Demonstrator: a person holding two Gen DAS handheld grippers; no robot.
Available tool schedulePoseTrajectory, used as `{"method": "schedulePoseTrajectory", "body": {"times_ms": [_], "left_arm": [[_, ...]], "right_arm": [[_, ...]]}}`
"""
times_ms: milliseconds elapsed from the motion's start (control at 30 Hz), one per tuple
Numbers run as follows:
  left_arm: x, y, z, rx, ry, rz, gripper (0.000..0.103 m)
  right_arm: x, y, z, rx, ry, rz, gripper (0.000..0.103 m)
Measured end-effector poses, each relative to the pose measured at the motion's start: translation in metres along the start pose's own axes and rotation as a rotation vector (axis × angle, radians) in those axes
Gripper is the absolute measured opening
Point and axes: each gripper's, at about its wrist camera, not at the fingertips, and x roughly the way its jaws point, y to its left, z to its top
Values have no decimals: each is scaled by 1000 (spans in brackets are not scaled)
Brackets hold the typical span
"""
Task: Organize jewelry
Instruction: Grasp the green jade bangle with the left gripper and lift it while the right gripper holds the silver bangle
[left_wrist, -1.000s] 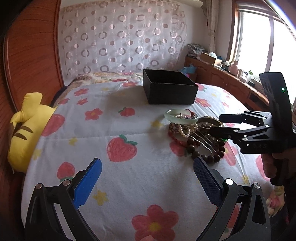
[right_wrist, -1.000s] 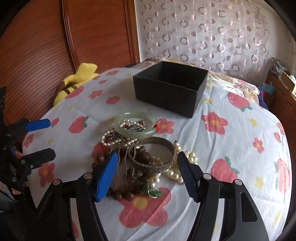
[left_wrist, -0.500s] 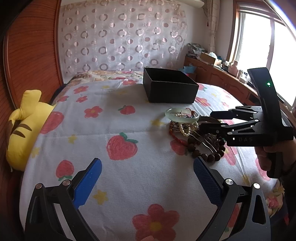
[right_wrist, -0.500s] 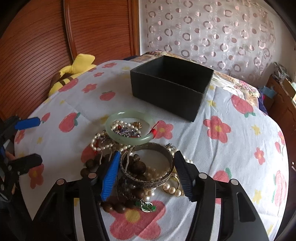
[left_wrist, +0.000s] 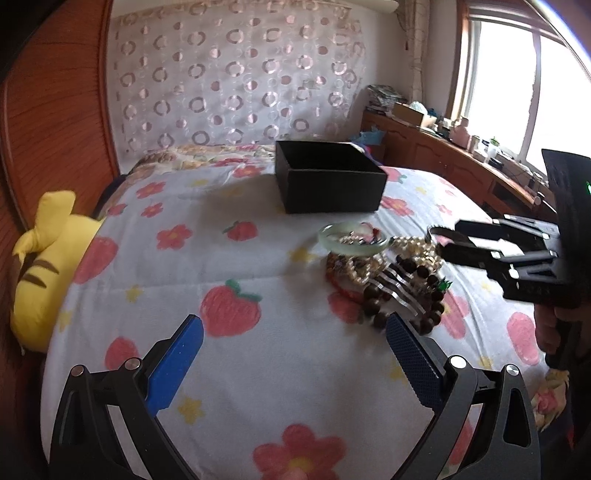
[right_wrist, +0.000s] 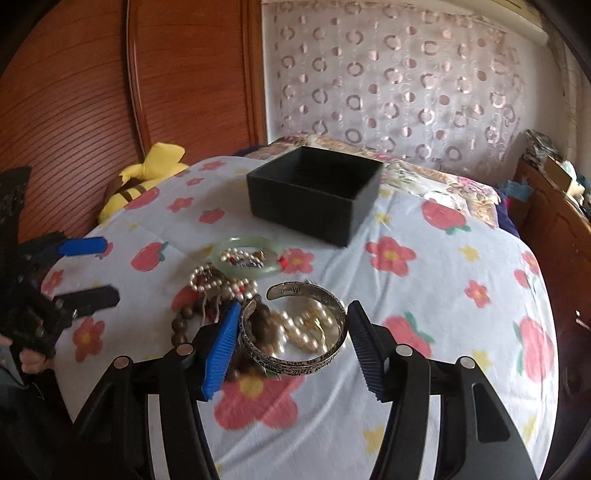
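Observation:
A heap of jewelry (right_wrist: 236, 295) lies on the flowered bedspread: a green jade bangle (right_wrist: 245, 256), pearl strands, dark wooden beads (left_wrist: 402, 299) and a silver cuff bracelet (right_wrist: 295, 332). An open black box (right_wrist: 314, 192) stands behind the heap; it also shows in the left wrist view (left_wrist: 328, 181). My right gripper (right_wrist: 291, 343) is open, its blue pads on either side of the silver cuff, not closed on it. My left gripper (left_wrist: 295, 354) is open and empty over bare bedspread, left of the heap.
A yellow plush toy (left_wrist: 48, 266) lies at the bed's left edge by the wooden headboard (right_wrist: 74, 92). A wooden cabinet (left_wrist: 461, 158) with clutter runs under the window on the right. A patterned curtain hangs behind the bed.
My right gripper has moved forward and down so its pads now flank the silver cuff. The left gripper has barely moved.

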Motion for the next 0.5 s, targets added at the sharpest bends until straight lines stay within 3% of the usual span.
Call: {"method": "schedulePoseTrajectory", "body": {"times_ms": [500], "left_arm": [[66, -22, 52, 55, 131, -136, 94]], "right_arm": [[-10, -5, -34, 58, -20, -21, 62]]}}
